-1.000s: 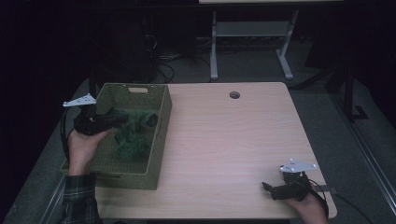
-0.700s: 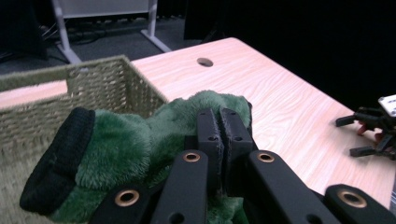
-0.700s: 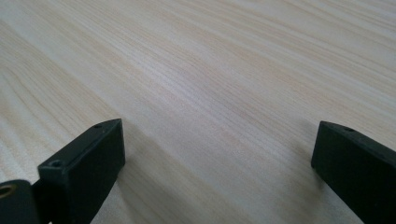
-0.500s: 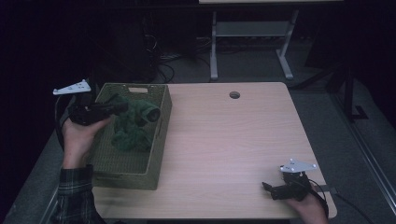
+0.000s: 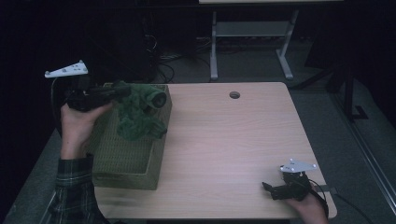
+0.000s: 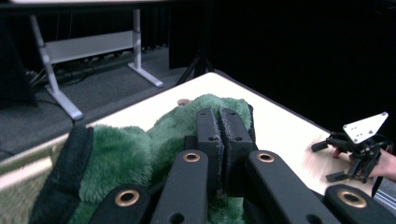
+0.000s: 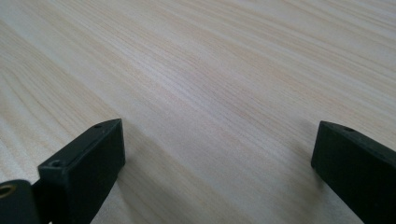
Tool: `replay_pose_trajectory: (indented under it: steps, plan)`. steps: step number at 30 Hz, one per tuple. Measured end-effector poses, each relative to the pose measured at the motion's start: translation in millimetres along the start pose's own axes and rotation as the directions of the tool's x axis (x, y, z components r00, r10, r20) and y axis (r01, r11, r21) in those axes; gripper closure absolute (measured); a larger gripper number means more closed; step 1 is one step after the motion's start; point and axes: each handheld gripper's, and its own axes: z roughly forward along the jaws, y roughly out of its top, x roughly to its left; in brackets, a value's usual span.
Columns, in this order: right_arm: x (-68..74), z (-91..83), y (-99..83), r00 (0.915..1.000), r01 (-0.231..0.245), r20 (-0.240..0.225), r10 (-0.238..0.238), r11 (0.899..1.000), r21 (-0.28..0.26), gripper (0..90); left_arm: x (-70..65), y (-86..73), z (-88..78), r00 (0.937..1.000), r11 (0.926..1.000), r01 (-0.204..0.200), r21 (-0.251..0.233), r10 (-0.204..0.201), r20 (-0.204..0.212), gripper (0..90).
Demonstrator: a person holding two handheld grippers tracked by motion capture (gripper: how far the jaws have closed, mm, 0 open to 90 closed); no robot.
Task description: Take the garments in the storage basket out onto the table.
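Observation:
A green plush toy (image 5: 140,114) hangs above the green woven basket (image 5: 126,158) at the table's left side, partly draped over the basket's far rim. My left gripper (image 5: 122,91) is shut on the toy's upper part. In the left gripper view the jaws (image 6: 223,116) stand pinched together on the green fur (image 6: 121,154). My right gripper (image 5: 268,189) rests on the wooden table (image 5: 224,140) near its front right corner. In the right gripper view it (image 7: 215,135) is open, with bare wood between its fingers. It also appears far off in the left gripper view, right gripper (image 6: 327,161).
A round cable hole (image 5: 234,94) lies near the table's far edge. A white desk frame (image 5: 247,46) stands on the dark floor beyond. The wide stretch of table between the basket and my right gripper is bare wood.
My left gripper has risen with the plush toy, lifting it from inside the basket to above its far rim. The right gripper has not moved.

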Motion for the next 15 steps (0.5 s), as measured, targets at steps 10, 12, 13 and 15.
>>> replay_pose_trajectory:
  steps: [10,12,13,15]
  plan:
    - [0.0,0.0,0.0,1.0,0.0,0.0,0.0,1.0,0.0,2.5,-28.0,22.4,26.6,0.9965,0.998,-0.058,-0.027,0.059,0.059,87.9]
    - [-0.1,0.0,0.0,1.0,0.001,0.0,-0.001,1.0,0.0,2.5,-33.4,23.4,35.5,0.9953,0.9978,-0.063,-0.023,0.064,0.072,87.9]
    - [-0.1,0.0,0.0,1.0,0.001,0.0,-0.001,1.0,0.0,2.5,-36.2,23.6,40.0,0.9946,0.9975,-0.067,-0.021,0.069,0.078,87.9]
    - [0.0,0.0,0.0,1.0,0.0,0.0,0.0,1.0,0.0,2.5,-43.0,23.6,50.7,0.9927,0.9973,-0.072,-0.016,0.073,0.096,87.9]
